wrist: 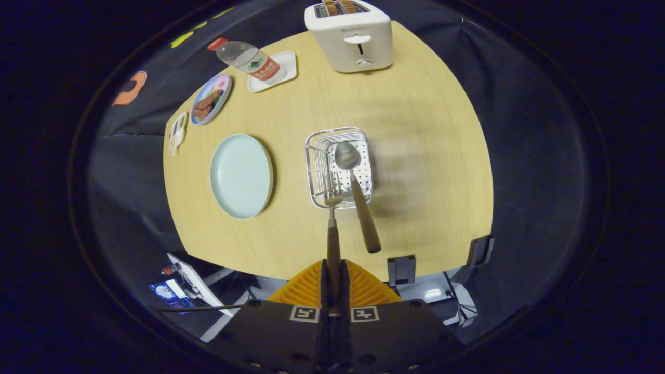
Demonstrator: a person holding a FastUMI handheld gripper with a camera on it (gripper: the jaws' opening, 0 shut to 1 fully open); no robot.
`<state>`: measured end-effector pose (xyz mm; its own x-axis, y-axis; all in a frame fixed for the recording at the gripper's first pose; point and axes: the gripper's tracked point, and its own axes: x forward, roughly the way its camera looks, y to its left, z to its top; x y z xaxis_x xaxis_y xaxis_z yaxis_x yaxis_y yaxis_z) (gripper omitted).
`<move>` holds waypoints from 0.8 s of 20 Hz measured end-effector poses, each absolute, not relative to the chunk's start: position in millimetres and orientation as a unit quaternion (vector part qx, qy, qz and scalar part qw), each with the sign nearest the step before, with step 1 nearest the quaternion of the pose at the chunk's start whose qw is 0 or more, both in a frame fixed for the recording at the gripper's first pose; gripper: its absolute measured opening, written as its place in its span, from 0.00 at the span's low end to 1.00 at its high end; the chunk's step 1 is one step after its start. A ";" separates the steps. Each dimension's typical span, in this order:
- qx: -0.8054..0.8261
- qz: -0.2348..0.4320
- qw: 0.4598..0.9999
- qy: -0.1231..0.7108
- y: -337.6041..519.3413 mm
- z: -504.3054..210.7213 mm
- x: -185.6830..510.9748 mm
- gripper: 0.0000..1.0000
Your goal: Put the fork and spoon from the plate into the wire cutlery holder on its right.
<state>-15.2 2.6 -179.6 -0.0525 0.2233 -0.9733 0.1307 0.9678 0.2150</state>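
Fingers: gripper [333, 291] pinching the dark handle of the metal fork [332, 228], tines over the near rim of the square wire cutlery holder [338, 167].
Spoon: wooden-handled metal spoon [356, 195] leans in the holder, handle overhanging toward the fingers.
Plate: round pale-green plate [241, 175] left of the holder, apart.
Room: bare light-wood table [426, 156] right of the holder up to its edge; white toaster [348, 35] far beyond.

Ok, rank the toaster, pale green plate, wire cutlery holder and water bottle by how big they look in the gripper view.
1. Toaster and pale green plate: too alike to split.
2. Wire cutlery holder
3. Water bottle
Fisheye distortion makes this apparent size only. The jaws are closed on the fork.
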 end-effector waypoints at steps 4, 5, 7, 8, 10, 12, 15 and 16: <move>0.130 0.028 0.681 0.720 3.4 -182.7 -5.0 0.07; 0.128 0.026 0.685 0.716 2.1 -182.9 -0.8 0.11; 0.127 0.026 0.692 0.711 3.3 -181.7 5.6 0.11; 0.128 0.027 0.695 0.707 4.1 -180.4 7.4 0.12; 0.131 0.031 0.701 0.700 7.4 -179.3 10.8 0.18; 0.135 0.039 0.709 0.691 11.2 -175.9 14.3 0.25; 0.133 0.050 0.729 0.669 16.0 -169.4 22.0 0.48; 0.131 0.054 0.740 0.658 17.8 -165.6 25.4 0.56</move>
